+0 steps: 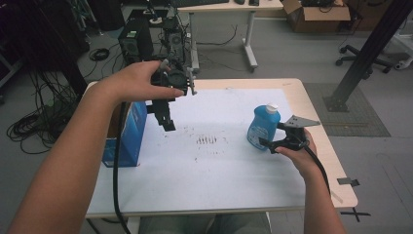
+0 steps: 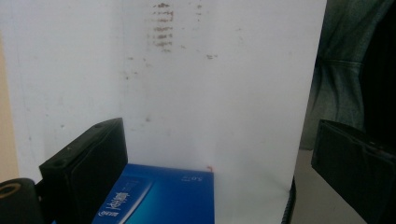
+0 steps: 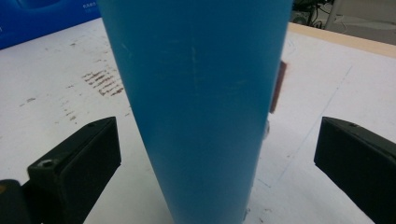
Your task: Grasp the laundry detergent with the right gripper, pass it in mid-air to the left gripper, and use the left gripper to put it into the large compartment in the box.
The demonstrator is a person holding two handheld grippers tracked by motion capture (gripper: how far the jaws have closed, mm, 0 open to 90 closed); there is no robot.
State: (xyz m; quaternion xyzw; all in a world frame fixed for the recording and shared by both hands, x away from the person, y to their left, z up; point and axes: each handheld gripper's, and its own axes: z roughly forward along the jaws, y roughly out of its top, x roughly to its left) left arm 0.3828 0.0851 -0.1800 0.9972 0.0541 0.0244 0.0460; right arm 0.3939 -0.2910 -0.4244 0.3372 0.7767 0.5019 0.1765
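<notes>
A blue bottle (image 1: 263, 127) with a white cap stands upright on the right side of the white sheet (image 1: 214, 170). My right gripper (image 1: 269, 144) is low beside its base, open. In the right gripper view the bottle (image 3: 201, 102) stands between the two jaws, with a gap on each side. A blue carton (image 1: 130, 134) stands at the table's left edge. My left gripper (image 1: 167, 123) hangs in the air just right of it, jaws pointing down and open. In the left gripper view the carton's top (image 2: 159, 196) lies below the spread jaws, near the left one.
Brown smudges (image 1: 208, 140) mark the middle of the sheet. The wooden table's edge (image 1: 336, 161) runs close to the right hand. Behind the table stand a black computer tower (image 1: 136, 41), cables and another desk. A dark slanted post (image 1: 363, 53) rises at the right.
</notes>
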